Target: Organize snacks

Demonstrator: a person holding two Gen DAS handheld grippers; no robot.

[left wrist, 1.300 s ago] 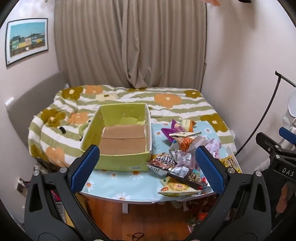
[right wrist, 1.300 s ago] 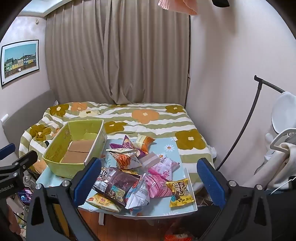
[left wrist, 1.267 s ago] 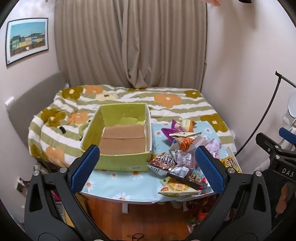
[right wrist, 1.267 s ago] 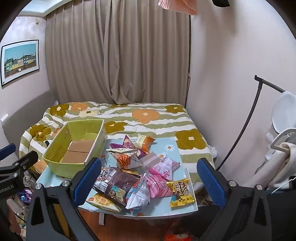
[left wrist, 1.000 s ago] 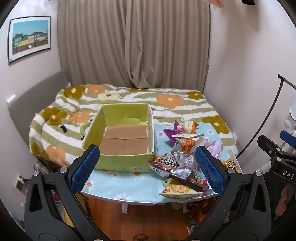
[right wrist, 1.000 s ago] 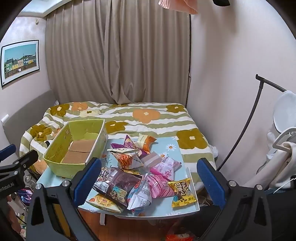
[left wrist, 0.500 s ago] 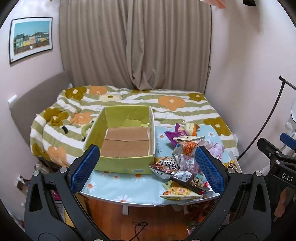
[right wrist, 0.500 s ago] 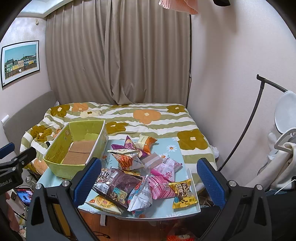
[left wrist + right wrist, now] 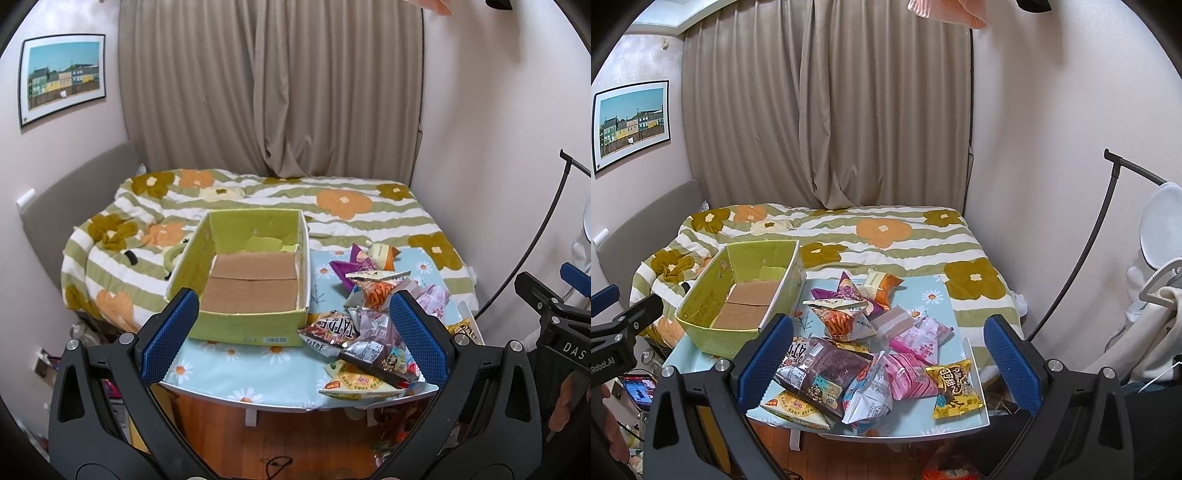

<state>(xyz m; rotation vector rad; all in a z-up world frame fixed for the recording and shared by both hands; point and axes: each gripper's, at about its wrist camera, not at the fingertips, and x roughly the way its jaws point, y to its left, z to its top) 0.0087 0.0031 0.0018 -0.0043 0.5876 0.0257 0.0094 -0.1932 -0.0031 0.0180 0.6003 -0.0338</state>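
An empty green cardboard box (image 9: 242, 321) stands on the left of a small table with a blue daisy cloth (image 9: 236, 369); it also shows in the right wrist view (image 9: 713, 332). A pile of snack bags (image 9: 857, 350) lies to the box's right, also seen in the left wrist view (image 9: 369, 328). It includes a dark brown bag (image 9: 822, 373), pink bags (image 9: 912, 373) and a yellow bag (image 9: 955, 384). My left gripper (image 9: 291, 339) is open and empty, short of the table's near edge. My right gripper (image 9: 888, 360) is open and empty, above the pile's near side.
A bed with a flowered striped cover (image 9: 332, 206) lies behind the table, with curtains behind it. A black stand pole (image 9: 1071, 277) and white items (image 9: 1160, 280) are at the right. Wooden floor (image 9: 295, 443) shows under the table's near edge.
Both grippers have risen and moved slightly, so the table sits a little lower in each view. Both stay open. The snacks and box have not moved.
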